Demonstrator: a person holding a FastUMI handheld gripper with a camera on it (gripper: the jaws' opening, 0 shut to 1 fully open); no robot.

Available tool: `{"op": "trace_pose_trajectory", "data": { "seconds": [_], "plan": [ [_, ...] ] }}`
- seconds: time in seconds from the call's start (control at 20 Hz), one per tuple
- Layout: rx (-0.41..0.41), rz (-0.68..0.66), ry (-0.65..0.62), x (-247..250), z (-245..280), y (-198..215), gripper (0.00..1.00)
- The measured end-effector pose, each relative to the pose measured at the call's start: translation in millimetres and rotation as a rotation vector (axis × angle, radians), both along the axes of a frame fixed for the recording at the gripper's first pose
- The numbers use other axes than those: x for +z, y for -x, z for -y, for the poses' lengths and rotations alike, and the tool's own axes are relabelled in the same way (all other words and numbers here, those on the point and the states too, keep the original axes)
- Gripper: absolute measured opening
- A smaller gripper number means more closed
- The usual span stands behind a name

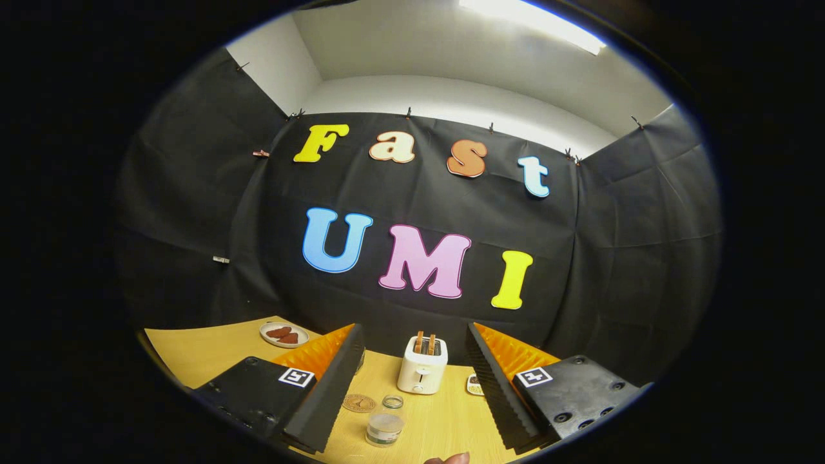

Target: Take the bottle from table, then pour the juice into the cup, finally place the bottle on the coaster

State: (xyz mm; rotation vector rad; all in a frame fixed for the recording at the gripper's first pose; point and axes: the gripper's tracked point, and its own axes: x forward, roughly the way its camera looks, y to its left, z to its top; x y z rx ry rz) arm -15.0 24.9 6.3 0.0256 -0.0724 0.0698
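hand-held gripper (412, 412): fingers spread wide, holding nothing | cup (385, 428) between them on surface (445, 419) | coaster (359, 403) just beside (left) | toaster (422, 365) beyond | bottle: cannot tell

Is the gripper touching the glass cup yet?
Apart. In the gripper view the open gripper has bare table showing on both sides of the glass cup, which stands between the fingers, touching neither.

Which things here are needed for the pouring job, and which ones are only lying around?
For the job:
- cup, between the fingers
- coaster, beside the cup
- tool, open and holding nothing

Lying about:
- toaster with toast, beyond the cup
- plate of reddish food
- small item beside the toaster
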Motion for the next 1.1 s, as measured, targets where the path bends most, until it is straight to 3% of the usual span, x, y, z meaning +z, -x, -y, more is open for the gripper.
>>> {"op": "trace_pose_trajectory", "data": {
  "seconds": [0.3,0.8,1.1],
  "plan": [
    [0.01,-0.009,-0.012,-43.0,-6.7,3.5,0.97],
    [0.061,-0.14,-0.034,-200.6,-34.6,-5.3,0.97],
    [0.064,-0.191,-0.09,-253.5,-52.1,-29.0,0.97]
  ]
}}
